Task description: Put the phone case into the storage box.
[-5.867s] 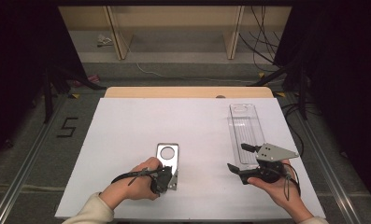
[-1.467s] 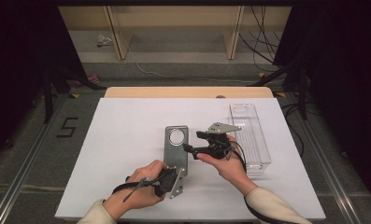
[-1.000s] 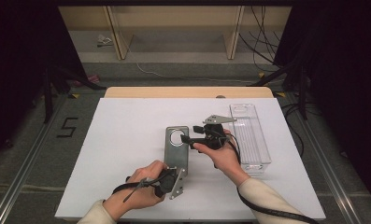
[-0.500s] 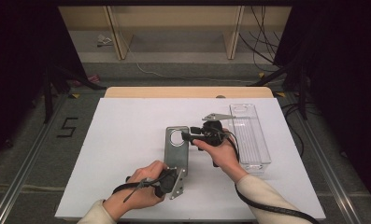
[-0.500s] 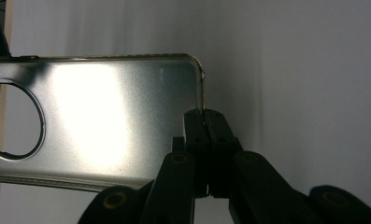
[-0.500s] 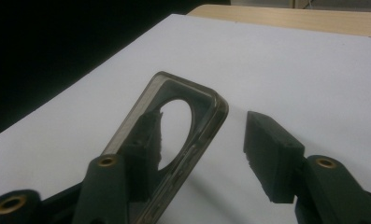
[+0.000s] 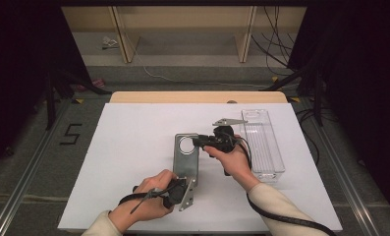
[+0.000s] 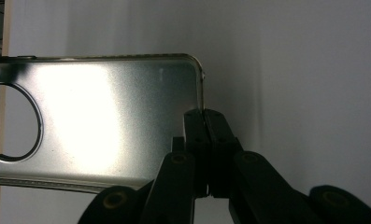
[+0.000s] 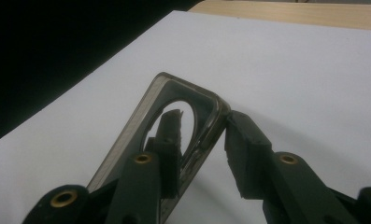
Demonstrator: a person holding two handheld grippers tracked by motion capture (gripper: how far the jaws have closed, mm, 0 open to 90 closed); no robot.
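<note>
Item: metal plate point(image 7: 186, 158), flat, rectangular, with a round hole near its far end. I see it at the middle of the high view, lying on the white table sheet point(image 7: 133, 147), long axis running from lower centre up the frame, hole end uppermost.

Left gripper point(image 7: 179, 191): at the plate's near end, lower centre of the high view. In the left gripper view its jaws stand pressed together on the plate's short edge point(image 8: 199, 100), close to one rounded corner. I read this as a firm pinch that anchors the near end.

Right gripper point(image 7: 198, 142): at the far end, coming in from the right of the high view across the plate's long axis. In the right gripper view one jaw reaches through the hole and the other stands just outside the rim point(image 9: 216, 116). The jaws have just been closing, with the strip of metal between hole and edge between them; I cannot tell that both pads press yet, and a sliver of gap seems to remain on the outer side.

Clear plastic tray point(image 7: 261, 142): right of the plate, its long axis parallel to the plate's, just beyond my right hand.

Governing relation: each gripper has one end of the plate, so any lift should keep both ends level.
</note>
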